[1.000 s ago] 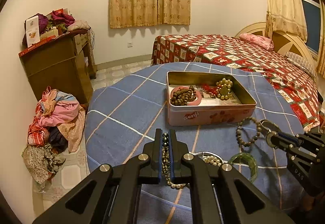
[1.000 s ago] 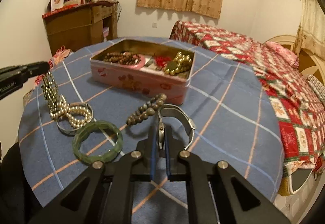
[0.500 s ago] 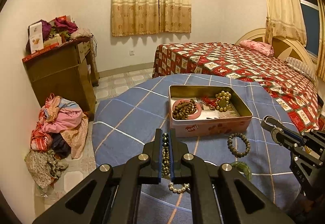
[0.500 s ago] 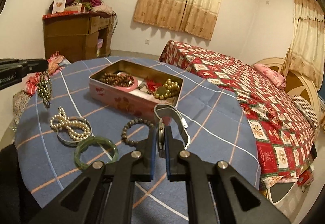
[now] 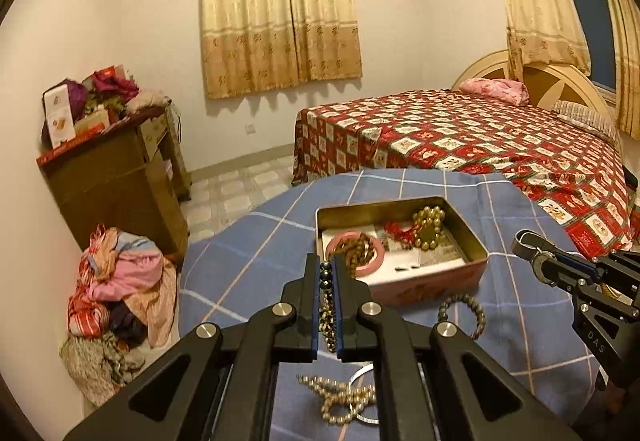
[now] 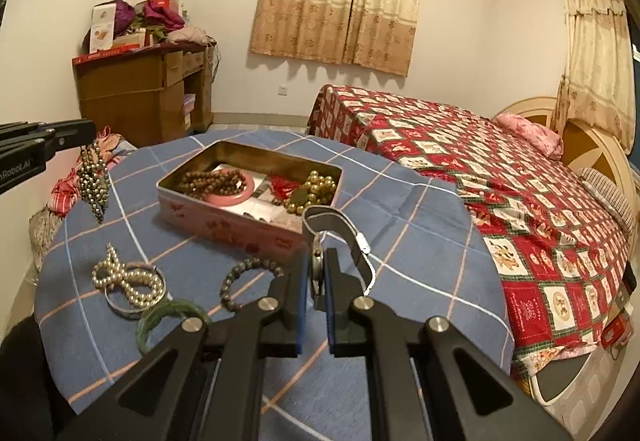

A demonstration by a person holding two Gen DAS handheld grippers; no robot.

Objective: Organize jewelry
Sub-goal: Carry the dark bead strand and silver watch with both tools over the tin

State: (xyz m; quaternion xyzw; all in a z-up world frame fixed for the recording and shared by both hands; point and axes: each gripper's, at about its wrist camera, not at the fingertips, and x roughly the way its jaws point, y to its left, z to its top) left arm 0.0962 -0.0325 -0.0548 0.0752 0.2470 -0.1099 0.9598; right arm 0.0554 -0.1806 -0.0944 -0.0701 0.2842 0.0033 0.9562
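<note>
My left gripper (image 5: 327, 268) is shut on a dark bead necklace (image 5: 326, 305), which hangs in the air at the left of the right wrist view (image 6: 94, 181). My right gripper (image 6: 318, 261) is shut on a wristwatch (image 6: 334, 231) with a grey strap, held above the table in front of the tin. The pink open tin (image 6: 224, 219) (image 5: 468, 237) holds a brown bead bracelet on a pink bangle (image 6: 224, 181), red cord and gold beads (image 6: 316, 191).
On the blue checked table (image 6: 420, 241) lie a pearl strand on a silver bangle (image 6: 130, 283), a green jade bangle (image 6: 168, 317) and a dark bead bracelet (image 6: 244, 277). A bed (image 6: 500, 177) stands right, a wooden desk (image 6: 140, 89) and clothes pile (image 5: 116, 281) left.
Both grippers have risen well above the table, carrying the necklace and the watch. The necklace now hangs free of the table, and the tin looks farther below.
</note>
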